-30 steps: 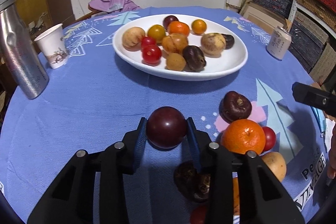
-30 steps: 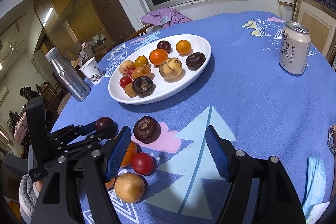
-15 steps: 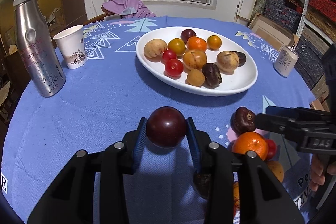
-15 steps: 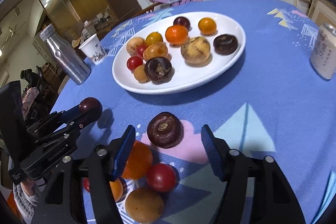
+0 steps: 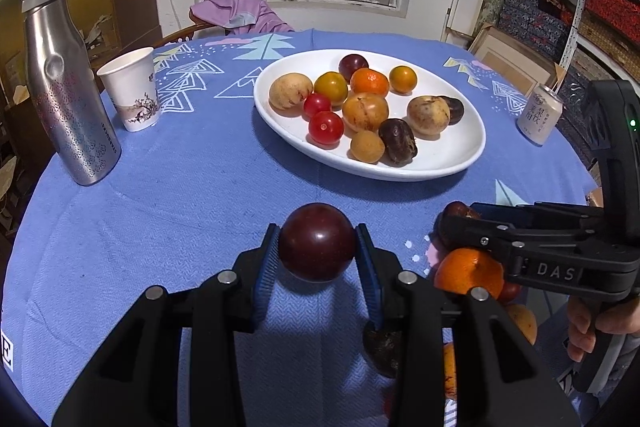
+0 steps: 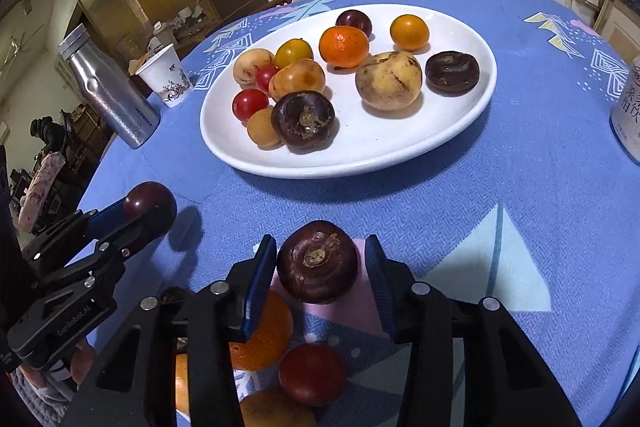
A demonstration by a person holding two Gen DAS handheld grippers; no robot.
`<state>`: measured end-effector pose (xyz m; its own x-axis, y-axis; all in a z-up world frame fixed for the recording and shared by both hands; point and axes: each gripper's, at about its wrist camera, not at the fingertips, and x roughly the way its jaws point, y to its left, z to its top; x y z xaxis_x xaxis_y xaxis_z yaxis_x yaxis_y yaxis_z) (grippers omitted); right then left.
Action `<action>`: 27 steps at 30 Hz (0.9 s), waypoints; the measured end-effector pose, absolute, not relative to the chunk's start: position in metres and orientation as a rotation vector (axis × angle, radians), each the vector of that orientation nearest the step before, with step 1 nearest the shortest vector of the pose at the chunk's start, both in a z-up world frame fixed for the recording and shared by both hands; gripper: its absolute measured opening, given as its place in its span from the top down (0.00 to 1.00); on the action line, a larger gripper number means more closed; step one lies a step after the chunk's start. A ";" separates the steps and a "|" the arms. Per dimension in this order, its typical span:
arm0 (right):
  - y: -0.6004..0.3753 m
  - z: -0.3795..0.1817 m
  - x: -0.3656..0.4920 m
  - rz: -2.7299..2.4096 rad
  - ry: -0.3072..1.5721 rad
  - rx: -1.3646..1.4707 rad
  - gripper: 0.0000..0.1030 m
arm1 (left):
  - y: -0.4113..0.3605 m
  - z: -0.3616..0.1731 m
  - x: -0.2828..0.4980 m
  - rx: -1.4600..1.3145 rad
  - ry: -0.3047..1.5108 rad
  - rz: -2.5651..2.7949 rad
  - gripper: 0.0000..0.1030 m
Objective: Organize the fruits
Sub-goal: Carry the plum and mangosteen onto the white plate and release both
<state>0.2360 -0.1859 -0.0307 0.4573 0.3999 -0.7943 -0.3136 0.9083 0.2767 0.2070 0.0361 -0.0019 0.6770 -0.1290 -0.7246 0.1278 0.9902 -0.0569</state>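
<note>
The left gripper (image 5: 317,259) was closed on a dark red plum (image 5: 316,242), with both blue pads pressed on its sides, and held it above the blue tablecloth (image 5: 192,211), in front of the white plate (image 5: 460,155).

The right gripper (image 6: 320,273) had just been closing its jaws around a dark purple mangosteen (image 6: 317,261). This fruit lay on the cloth on the near side of the plate, between the two pads. A thin gap was visible on each side of it, so the pads did not yet press on it.

Just behind the mangosteen, further from the plate, lay an orange (image 6: 264,335) and a red tomato (image 6: 313,373), close together.

The plate carried many fruits, among them a tangerine (image 6: 344,46) and another mangosteen (image 6: 303,119). A silver bottle (image 5: 66,83) and a paper cup (image 5: 131,89) stood left of the plate, and a drink can (image 5: 539,115) stood right of it.
</note>
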 end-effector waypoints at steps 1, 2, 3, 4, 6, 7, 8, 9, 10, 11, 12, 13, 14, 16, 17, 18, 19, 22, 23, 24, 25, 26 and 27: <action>-0.187 -0.030 0.235 0.451 1.005 0.088 0.60 | 0.036 -0.003 0.207 -0.003 0.817 -0.144 0.64; -0.188 -0.030 0.234 0.452 1.003 0.069 0.60 | 0.037 -0.003 0.207 -0.004 0.818 -0.144 0.64; -0.189 -0.028 0.231 0.439 0.990 0.031 0.60 | 0.037 -0.003 0.207 -0.004 0.818 -0.144 0.64; -0.192 -0.027 0.229 0.422 0.978 0.002 0.60 | 0.037 -0.002 0.206 -0.005 0.817 -0.145 0.64; -0.199 -0.026 0.226 0.380 0.961 -0.034 0.60 | 0.037 -0.002 0.206 -0.006 0.813 -0.146 0.64; -0.204 -0.025 0.225 0.348 0.950 -0.051 0.60 | 0.037 -0.001 0.205 -0.006 0.812 -0.146 0.64; -0.208 -0.025 0.225 0.324 0.942 -0.065 0.59 | 0.037 -0.001 0.205 -0.007 0.812 -0.147 0.64; -0.211 -0.026 0.225 0.320 0.943 -0.072 0.59 | 0.037 -0.001 0.205 -0.006 0.813 -0.148 0.64; -0.211 -0.030 0.226 0.321 0.960 -0.090 0.58 | 0.036 -0.002 0.205 -0.004 0.814 -0.149 0.64; -0.212 -0.033 0.226 0.318 0.961 -0.091 0.59 | 0.035 -0.002 0.205 -0.001 0.815 -0.150 0.64; -0.211 -0.034 0.223 0.314 0.944 -0.106 0.59 | 0.035 -0.003 0.205 0.001 0.816 -0.150 0.64; -0.208 -0.035 0.219 0.302 0.926 -0.149 0.58 | 0.034 -0.003 0.205 0.003 0.818 -0.152 0.64; -0.207 -0.035 0.216 0.294 0.916 -0.163 0.58 | 0.034 -0.003 0.205 0.004 0.818 -0.152 0.64; -0.208 -0.035 0.216 0.290 0.910 -0.153 0.59 | 0.034 -0.003 0.204 0.004 0.818 -0.155 0.64; -0.210 -0.034 0.215 0.289 0.908 -0.147 0.59 | 0.034 -0.003 0.204 0.003 0.818 -0.156 0.64; -0.213 -0.032 0.214 0.287 0.904 -0.134 0.59 | 0.034 -0.003 0.204 0.003 0.817 -0.157 0.64; -0.215 -0.029 0.213 0.290 0.895 -0.118 0.59 | 0.034 -0.003 0.204 0.002 0.814 -0.157 0.64; -0.231 0.003 0.202 0.309 0.808 -0.035 0.59 | 0.036 0.007 0.199 -0.005 0.782 -0.156 0.64; -0.235 0.016 0.196 0.315 0.769 -0.012 0.59 | 0.037 0.014 0.197 -0.011 0.763 -0.157 0.64; -0.242 0.036 0.186 0.326 0.709 0.027 0.59 | 0.038 0.025 0.193 -0.025 0.734 -0.154 0.64; -0.247 0.051 0.178 0.337 0.666 0.052 0.59 | 0.039 0.035 0.192 -0.034 0.711 -0.153 0.64; -0.251 0.069 0.170 0.350 0.619 0.072 0.59 | 0.037 0.045 0.192 -0.031 0.693 -0.155 0.64; -0.253 0.083 0.165 0.362 0.583 0.083 0.59 | 0.035 0.057 0.193 -0.019 0.675 -0.157 0.64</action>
<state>0.1651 -0.2529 0.0833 0.7740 0.3567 -0.5232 -0.3104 0.9339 0.1775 0.1925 0.0348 0.0571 0.7696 -0.1506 -0.6205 0.1384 0.9880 -0.0680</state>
